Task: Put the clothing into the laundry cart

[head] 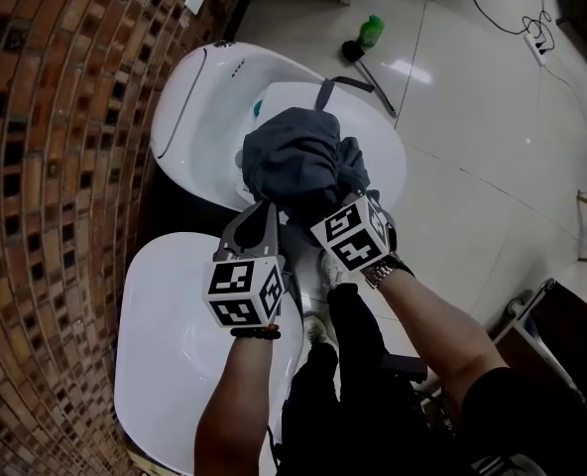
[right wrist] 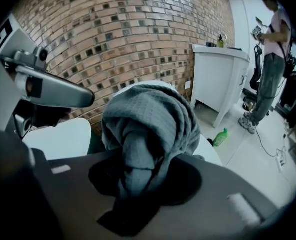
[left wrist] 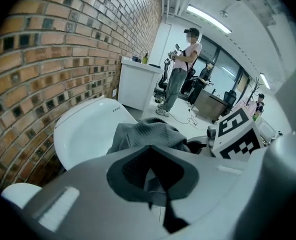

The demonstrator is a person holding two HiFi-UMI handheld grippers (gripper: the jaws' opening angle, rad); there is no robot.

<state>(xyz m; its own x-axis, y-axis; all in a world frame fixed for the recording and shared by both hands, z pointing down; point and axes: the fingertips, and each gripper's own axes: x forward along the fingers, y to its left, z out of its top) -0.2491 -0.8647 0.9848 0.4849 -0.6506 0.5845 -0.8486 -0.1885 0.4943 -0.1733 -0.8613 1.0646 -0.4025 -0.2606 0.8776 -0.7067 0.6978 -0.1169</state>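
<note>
A bunched grey garment (head: 298,162) hangs above a white rounded tub (head: 189,97) by the brick wall. My right gripper (head: 358,188) reaches into it from below right and is shut on the cloth; in the right gripper view a thick roll of the garment (right wrist: 148,119) runs down between the jaws of the right gripper (right wrist: 138,169). My left gripper (head: 264,211) meets the garment's lower left edge. In the left gripper view the jaws of the left gripper (left wrist: 148,151) are closed together on a thin fold, with the garment (left wrist: 145,134) just beyond. I see no laundry cart.
A second white rounded piece (head: 175,345) sits under my left arm. The brick wall (head: 56,117) curves along the left. A green bottle (head: 371,30) and a dark brush (head: 353,53) stand on the tiled floor. A person (left wrist: 180,74) stands by a white cabinet (left wrist: 138,84).
</note>
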